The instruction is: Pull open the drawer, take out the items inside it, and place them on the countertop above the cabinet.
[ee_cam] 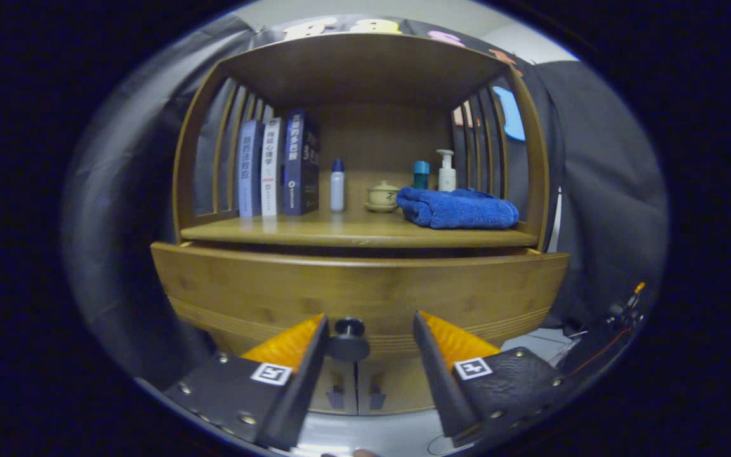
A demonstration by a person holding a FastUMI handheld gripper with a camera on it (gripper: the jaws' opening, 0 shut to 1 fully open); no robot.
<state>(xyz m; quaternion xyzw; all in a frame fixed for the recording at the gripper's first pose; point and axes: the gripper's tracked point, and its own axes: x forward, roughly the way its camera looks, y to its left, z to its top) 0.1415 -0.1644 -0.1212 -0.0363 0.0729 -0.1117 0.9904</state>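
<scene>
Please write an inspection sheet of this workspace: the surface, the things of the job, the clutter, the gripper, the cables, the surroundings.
Surface: wooden countertop above the drawer, bare along its front edge.
Job's things: drawer looks closed or nearly so; dark knob at its lower middle; contents hidden.
Clutter: three upright books, small bottle, lidded cup, teal container, pump bottle, folded blue towel.
Gripper: gripper open, fingers either side of the knob, left one close to it.
Cables: thin wires low beside the cabinet.
Surroundings: slatted shelf sides, dark cloth wall.
</scene>
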